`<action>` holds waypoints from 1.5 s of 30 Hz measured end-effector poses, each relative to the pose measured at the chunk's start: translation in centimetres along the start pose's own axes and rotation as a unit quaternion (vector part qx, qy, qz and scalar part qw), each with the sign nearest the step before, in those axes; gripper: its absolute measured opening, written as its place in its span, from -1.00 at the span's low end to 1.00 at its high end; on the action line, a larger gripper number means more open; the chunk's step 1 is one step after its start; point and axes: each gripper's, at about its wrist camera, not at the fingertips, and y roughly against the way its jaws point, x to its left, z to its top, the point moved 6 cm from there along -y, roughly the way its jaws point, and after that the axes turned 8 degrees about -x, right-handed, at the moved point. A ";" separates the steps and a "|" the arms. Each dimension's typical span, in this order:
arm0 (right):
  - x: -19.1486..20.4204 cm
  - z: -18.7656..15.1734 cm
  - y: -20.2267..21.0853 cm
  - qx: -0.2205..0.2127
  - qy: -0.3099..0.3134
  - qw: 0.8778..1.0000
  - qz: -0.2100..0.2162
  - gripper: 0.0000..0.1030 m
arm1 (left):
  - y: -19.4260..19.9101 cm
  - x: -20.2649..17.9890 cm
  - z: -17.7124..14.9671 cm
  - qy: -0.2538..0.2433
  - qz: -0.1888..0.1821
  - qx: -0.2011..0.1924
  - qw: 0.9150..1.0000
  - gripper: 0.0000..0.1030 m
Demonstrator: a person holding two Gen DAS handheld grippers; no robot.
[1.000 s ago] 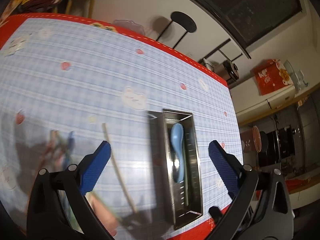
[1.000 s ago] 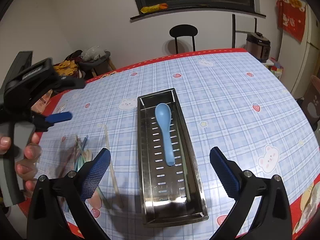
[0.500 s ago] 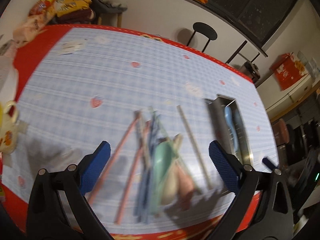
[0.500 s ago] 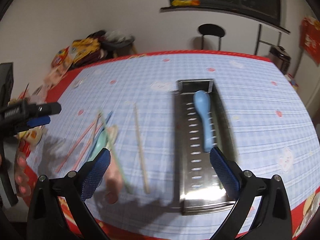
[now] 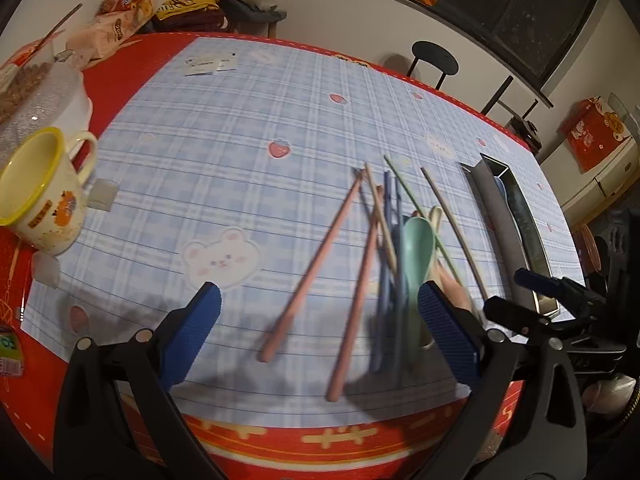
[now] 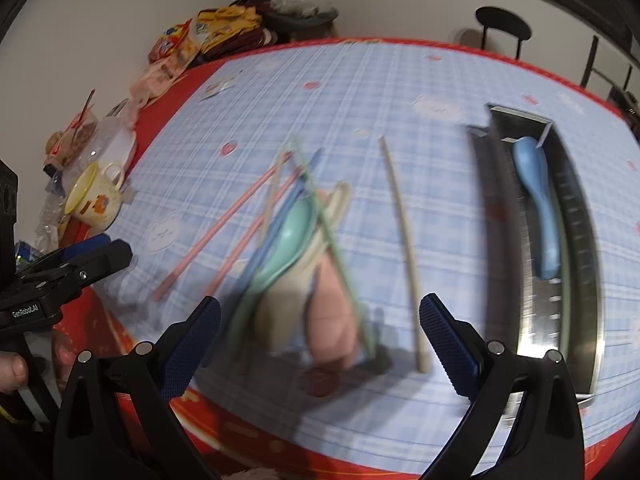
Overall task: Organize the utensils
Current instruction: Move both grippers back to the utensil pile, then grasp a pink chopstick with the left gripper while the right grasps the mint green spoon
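Note:
A pile of utensils lies on the checked tablecloth: two pink chopsticks [image 5: 316, 260], blue chopsticks [image 5: 386, 280], a green spoon [image 5: 418, 244] [image 6: 290, 236], a pink spoon [image 6: 334, 312], a beige spoon [image 6: 284, 300] and a lone beige chopstick [image 6: 404, 244]. A steel tray [image 6: 582, 240] to the right holds a blue spoon [image 6: 538, 208]. My left gripper [image 5: 320, 332] is open and empty, just short of the pink chopsticks' near ends. My right gripper [image 6: 320, 344] is open and empty over the spoons. Each gripper shows in the other's view.
A yellow-rimmed mug [image 5: 40, 200] stands at the table's left edge beside a plastic container [image 5: 40, 96]. Snack bags [image 5: 132, 4] lie at the far left corner. A black stool [image 5: 434, 58] stands behind the table. The red table border [image 5: 320, 436] runs along the near edge.
Both grippers have swung left, away from the steel tray and over the utensil pile. The mug and container have come into view. Both stay open.

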 end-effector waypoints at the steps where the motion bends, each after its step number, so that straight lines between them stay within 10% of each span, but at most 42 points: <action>1: 0.4 -0.1 -0.2 0.004 -0.001 1.000 0.004 0.89 | 0.0 0.3 0.0 -0.001 0.001 0.002 1.000 0.89; 15: 3.8 -1.3 -2.6 0.038 -0.025 0.999 0.022 -0.36 | -0.8 2.3 0.4 -0.051 -0.008 0.023 0.998 0.86; 20: 4.1 -2.2 -3.4 0.046 -0.055 0.997 0.017 -0.72 | -1.9 2.6 0.0 -0.069 -0.029 0.045 0.996 0.46; 29: 5.2 -3.1 -4.0 0.046 -0.080 0.996 -0.010 -0.74 | -3.6 2.3 -0.8 -0.103 -0.086 0.070 0.988 -0.01; 45: 4.1 -2.7 -5.4 0.059 -0.143 0.988 -0.012 -0.72 | -5.1 1.9 -1.5 -0.119 -0.111 0.095 0.982 -0.18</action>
